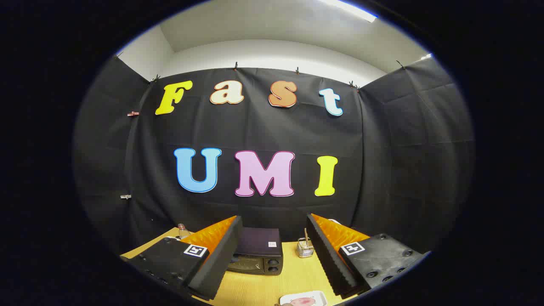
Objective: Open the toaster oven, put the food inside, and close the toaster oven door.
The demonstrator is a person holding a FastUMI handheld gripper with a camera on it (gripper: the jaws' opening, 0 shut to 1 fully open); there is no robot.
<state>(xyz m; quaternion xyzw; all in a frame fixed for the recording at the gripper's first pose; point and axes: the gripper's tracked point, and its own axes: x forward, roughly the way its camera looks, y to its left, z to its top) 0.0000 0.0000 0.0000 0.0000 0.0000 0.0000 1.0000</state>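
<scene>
While the toaster oven sits with its door apparently shut, nothing of the task looks done. The gripper hangs above the wooden table, its fingers spread wide and holding nothing. The oven lies at twelve o'clock, beyond the fingers and seen between them. The food rests on a white plate at about five o'clock from the oven. Opening, loading and closing all remain.
</scene>
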